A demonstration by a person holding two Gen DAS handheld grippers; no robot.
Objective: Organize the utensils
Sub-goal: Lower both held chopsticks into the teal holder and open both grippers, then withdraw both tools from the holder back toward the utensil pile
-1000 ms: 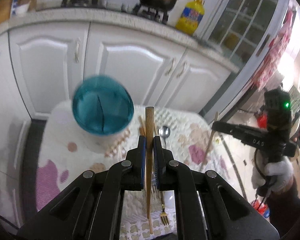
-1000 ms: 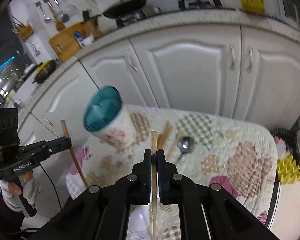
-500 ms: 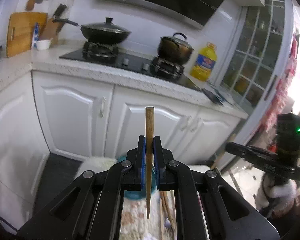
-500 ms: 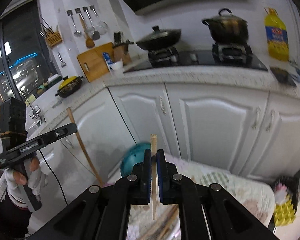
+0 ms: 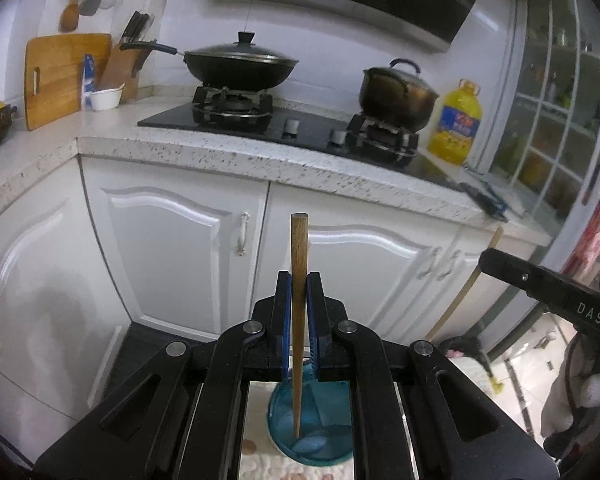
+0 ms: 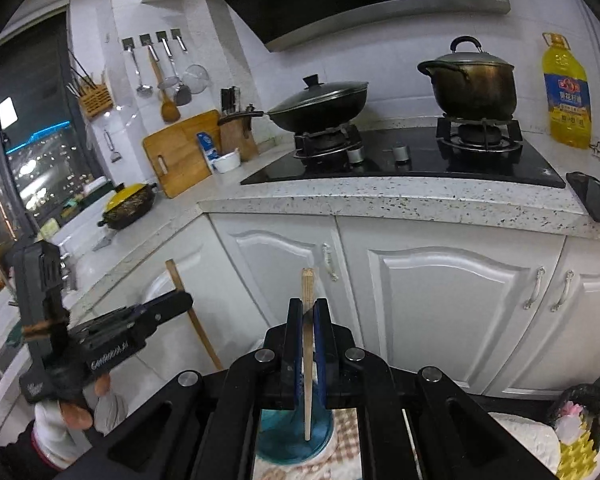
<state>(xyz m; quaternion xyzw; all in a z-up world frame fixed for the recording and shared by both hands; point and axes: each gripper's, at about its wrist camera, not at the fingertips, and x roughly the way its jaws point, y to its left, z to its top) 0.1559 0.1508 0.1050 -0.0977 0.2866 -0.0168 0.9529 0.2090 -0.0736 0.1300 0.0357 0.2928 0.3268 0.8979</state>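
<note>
1. Two grippers are in use, each clamped on one chopstick above the teal cup.
2. Left gripper [image 5: 299, 292]: its blue pads are pressed tight on a dark brown chopstick [image 5: 299, 280], which stands nearly upright between them. In the left wrist view the chopstick's lower tip shows against the open mouth of the teal cup [image 5: 312, 436]; whether the tip is inside the cup or only above it cannot be told.
3. Right gripper [image 6: 308, 320]: its pads are closed on a pale wooden chopstick [image 6: 308, 292], also nearly upright, its lower end showing against the teal cup [image 6: 296, 440] from the right wrist view.
4. The teal cup stands on a patterned cloth [image 6: 344, 424], directly below both sets of fingers.
5. Behind the cup run white cabinet doors [image 5: 188, 248] under a speckled counter [image 5: 260, 160].
6. On the counter above the cup sit a lidded wok [image 5: 240, 64] and a dark pot [image 5: 398, 96] on burners, with a yellow oil bottle [image 5: 456, 124] on the pot's far side from the wok.
7. From the left wrist view the right gripper shows well off to the right of the cup, held in a white-gloved hand [image 5: 580, 396].
</note>
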